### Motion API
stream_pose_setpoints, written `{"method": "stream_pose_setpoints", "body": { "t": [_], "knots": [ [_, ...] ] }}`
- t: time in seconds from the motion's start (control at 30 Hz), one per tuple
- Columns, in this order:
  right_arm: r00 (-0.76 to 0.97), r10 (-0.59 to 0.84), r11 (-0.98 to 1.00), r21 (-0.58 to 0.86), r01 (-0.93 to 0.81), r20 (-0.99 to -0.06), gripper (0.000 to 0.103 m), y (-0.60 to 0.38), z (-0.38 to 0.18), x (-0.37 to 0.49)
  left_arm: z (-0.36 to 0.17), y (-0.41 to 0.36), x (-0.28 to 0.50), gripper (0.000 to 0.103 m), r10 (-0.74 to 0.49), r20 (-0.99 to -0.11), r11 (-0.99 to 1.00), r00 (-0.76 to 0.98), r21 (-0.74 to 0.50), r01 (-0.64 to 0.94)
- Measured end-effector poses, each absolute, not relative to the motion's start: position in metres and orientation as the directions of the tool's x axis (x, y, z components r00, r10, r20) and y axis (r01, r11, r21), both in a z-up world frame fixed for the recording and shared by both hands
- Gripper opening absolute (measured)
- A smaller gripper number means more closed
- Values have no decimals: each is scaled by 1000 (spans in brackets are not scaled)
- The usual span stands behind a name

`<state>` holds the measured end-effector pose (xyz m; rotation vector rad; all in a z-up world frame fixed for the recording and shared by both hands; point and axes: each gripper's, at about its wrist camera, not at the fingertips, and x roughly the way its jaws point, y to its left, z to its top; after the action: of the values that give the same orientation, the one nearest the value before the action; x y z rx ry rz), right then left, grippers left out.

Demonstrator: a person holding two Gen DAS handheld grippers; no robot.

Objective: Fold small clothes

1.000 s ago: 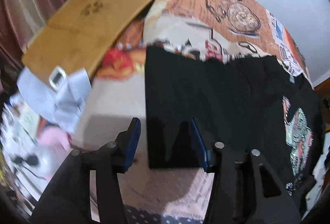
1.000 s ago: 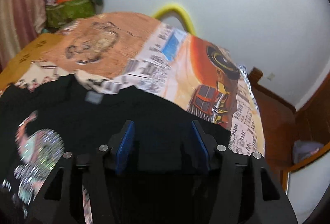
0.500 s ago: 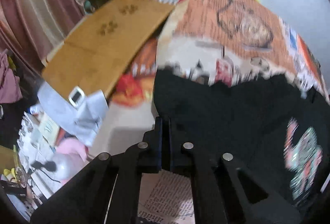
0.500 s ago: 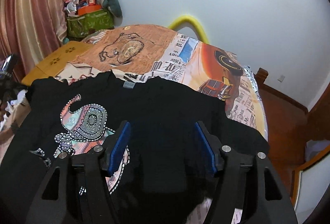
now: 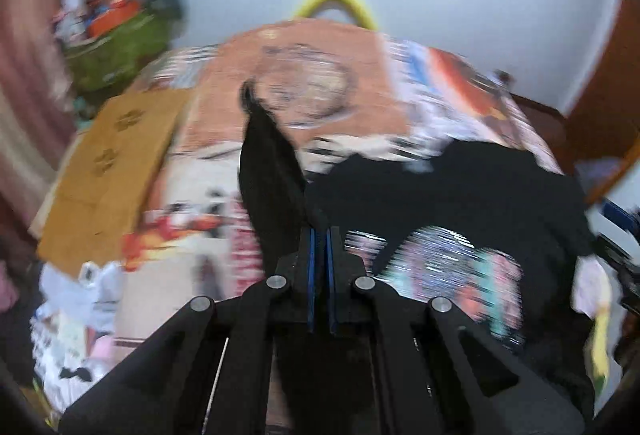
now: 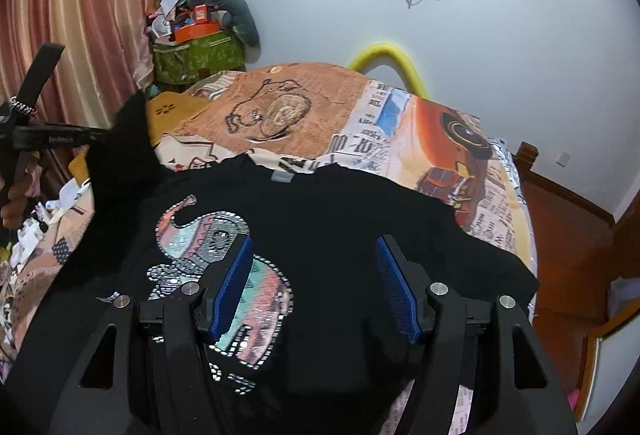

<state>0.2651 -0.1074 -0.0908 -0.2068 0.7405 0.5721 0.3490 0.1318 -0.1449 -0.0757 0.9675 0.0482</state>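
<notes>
Left gripper [image 5: 320,235] clamps the black T-shirt [image 6: 340,219] sleeve, lifted off the bed [image 6: 400,123]; right gripper [image 6: 316,287] hovers, jaws apart, empty.

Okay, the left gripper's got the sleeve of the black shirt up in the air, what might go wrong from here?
1. The left gripper pinches only the edge of the black shirt at its raised sleeve; the thin fabric might slip out mid-fold.
2. The right gripper hangs open above the shirt and pins nothing, so the whole garment may drag across the bedspread instead of folding.
3. The left wrist view is blurred; at speed the sleeve may land crooked or bunch.
</notes>
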Motion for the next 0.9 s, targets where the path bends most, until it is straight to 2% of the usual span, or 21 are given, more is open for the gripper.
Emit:
{"method": "stream_pose_setpoints", "body": {
  "t": [0.07,0.13,0.23,0.3,0.4,0.53,0.67,0.9],
  "knots": [
    [591,426,823,22,-568,-685,60,-102,-90,262,-152,108,352,5,-39,-836,999,547,-50,-6],
    [586,432,818,24,-575,-685,60,-99,-90,256,-160,91,352,9,-43,-846,999,531,-35,24],
    [574,435,810,22,-586,-694,60,-91,-90,253,-168,89,347,22,-64,-855,998,515,-59,25],
    [562,439,802,24,-596,-701,60,-85,-92,253,-166,99,341,40,-71,-845,997,529,-83,1],
    [541,446,787,25,-616,-713,60,-71,-97,255,-160,128,337,53,-34,-822,995,568,-80,-56],
    [514,450,771,27,-637,-731,60,-51,-108,257,-172,180,340,54,15,-831,983,557,-89,-160],
    [491,438,767,28,-641,-753,60,-36,-125,263,-207,218,354,54,23,-873,964,487,-109,-242],
    [481,370,810,21,-587,-795,60,-51,-147,271,-271,227,391,52,-174,-901,924,398,-289,-251]
  ]
}}
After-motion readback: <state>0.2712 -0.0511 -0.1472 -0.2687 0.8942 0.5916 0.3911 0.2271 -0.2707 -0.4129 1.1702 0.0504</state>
